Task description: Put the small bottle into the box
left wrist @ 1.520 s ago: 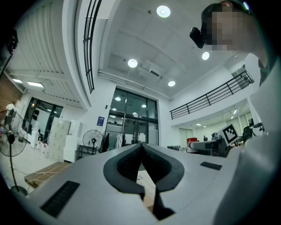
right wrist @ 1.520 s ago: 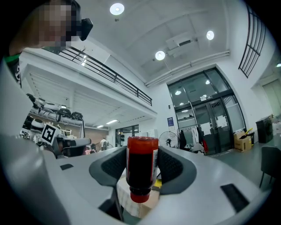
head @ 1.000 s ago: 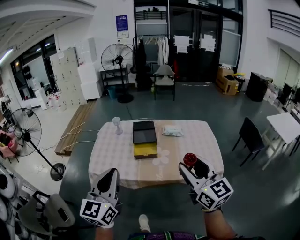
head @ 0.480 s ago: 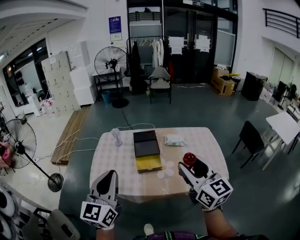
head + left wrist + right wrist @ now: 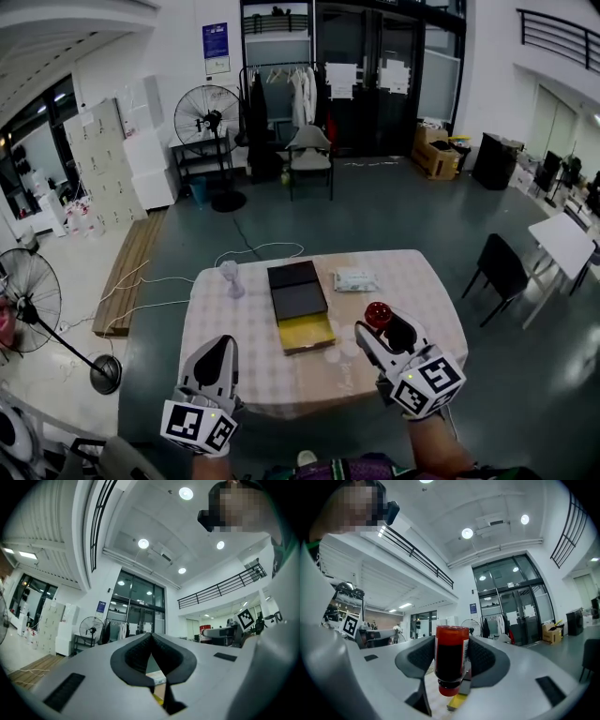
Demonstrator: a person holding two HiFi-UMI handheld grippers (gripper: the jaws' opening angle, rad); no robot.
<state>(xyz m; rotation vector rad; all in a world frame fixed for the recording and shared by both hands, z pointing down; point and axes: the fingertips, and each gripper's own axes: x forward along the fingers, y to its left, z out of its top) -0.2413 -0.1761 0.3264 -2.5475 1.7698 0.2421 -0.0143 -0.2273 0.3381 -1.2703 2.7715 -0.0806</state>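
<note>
The small bottle (image 5: 378,315), dark with a red end, is clamped between the pads of my right gripper (image 5: 382,330) and hangs over the table's near right part. In the right gripper view the bottle (image 5: 451,660) stands upright between the two pads, red cap downward. The box (image 5: 300,298) lies open in the middle of the table (image 5: 412,291), black lid at the far side and yellow tray (image 5: 307,332) nearer, to the left of the bottle. My left gripper (image 5: 223,347) hovers at the table's near left edge, its jaws closed together with nothing in them (image 5: 151,638).
On the checked tablecloth stand a small clear desk fan (image 5: 230,277) at the far left and a white packet (image 5: 354,279) right of the box. A black chair (image 5: 500,267) is beside the table's right side. A floor fan (image 5: 28,291) stands to the left.
The table and box have drawn nearer under both grippers as the view moved forward. Both grippers keep their places in the view, and the bottle stays gripped.
</note>
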